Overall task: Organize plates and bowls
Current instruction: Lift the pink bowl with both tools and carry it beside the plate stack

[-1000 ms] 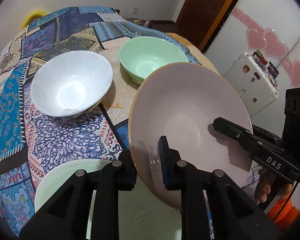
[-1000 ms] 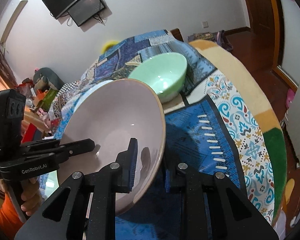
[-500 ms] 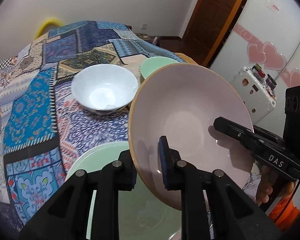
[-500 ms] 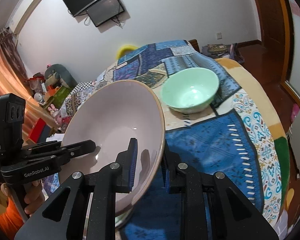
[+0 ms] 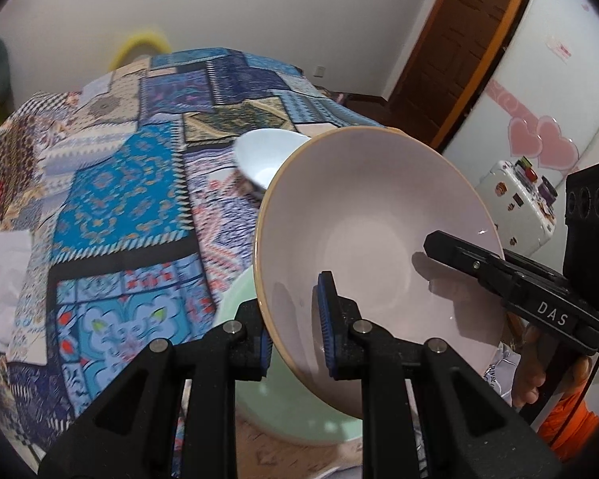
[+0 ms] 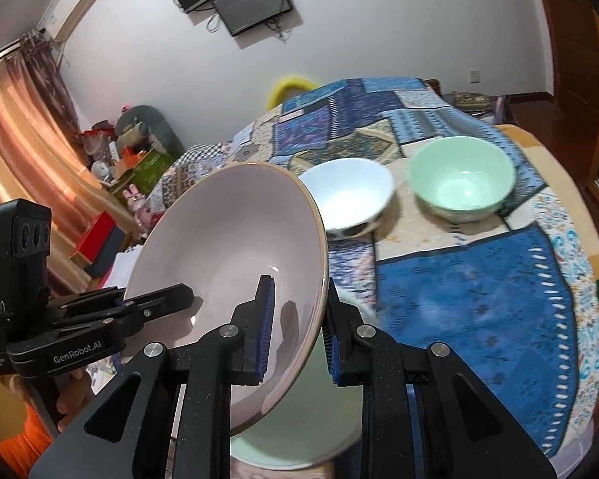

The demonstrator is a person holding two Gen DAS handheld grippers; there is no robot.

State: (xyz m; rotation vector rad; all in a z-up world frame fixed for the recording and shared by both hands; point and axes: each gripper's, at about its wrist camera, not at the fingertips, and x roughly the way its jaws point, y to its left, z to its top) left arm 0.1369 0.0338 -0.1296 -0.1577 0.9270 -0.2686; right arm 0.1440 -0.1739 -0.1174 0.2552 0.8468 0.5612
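Gripping the pink plate by opposite parts of its rim, the two grippers are sharing its load: the left gripper is pinching the near-left rim, one blue pad inside the dish and one behind it, while the right gripper is clamping the facing rim the same way. Two holds are probably keeping so wide and shallow a dish from swinging. The plate is hanging tilted in the air over the near edge of the patchwork table cover, right above a pale green plate lying there, which looks like the place it is meant to be stacked.

Further toward the middle of the cover a white bowl is sitting just beside a green bowl, apart from the plates.

The pink plate is covering most of the green plate, so how the two line up is hard to judge. It is also cutting off part of the white bowl in the left view. The cover and bowls are blurring. Only fingers and an orange sleeve of the person are showing.
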